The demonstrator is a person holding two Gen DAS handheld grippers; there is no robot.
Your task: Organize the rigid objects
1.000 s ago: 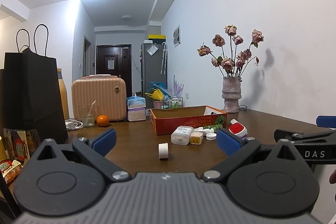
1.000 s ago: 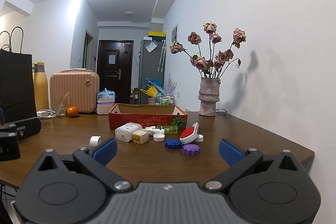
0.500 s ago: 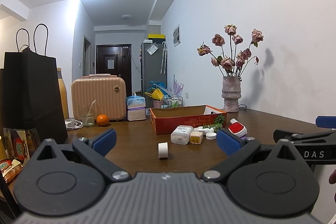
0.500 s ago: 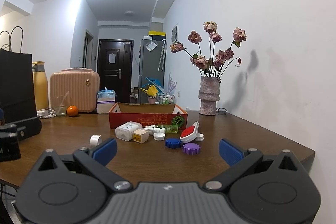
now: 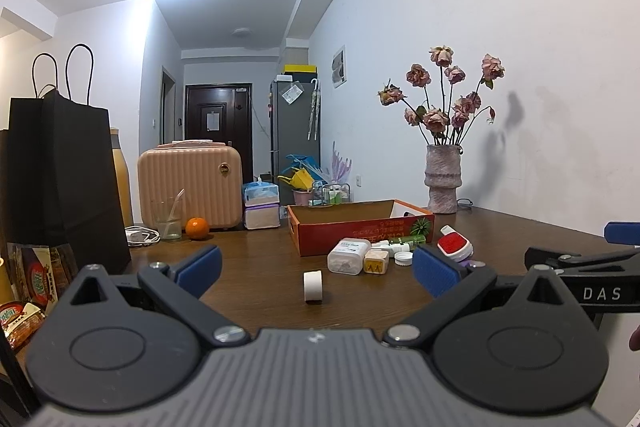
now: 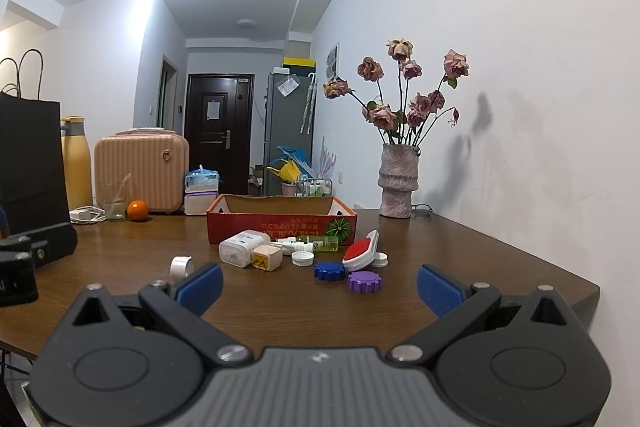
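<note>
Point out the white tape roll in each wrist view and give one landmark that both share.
Left wrist: the white tape roll stands on edge near centre, between the open left gripper fingers.
Right wrist: it stands left of centre, just above the right gripper left finger.
Shared landmark: the red cardboard box behind the small items.

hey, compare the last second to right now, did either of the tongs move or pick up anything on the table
Nothing visibly changed. Both the left tongs and the right tongs hang open above the table, holding nothing. The tape roll, the red box and the small items in front of it lie where they were.
</note>
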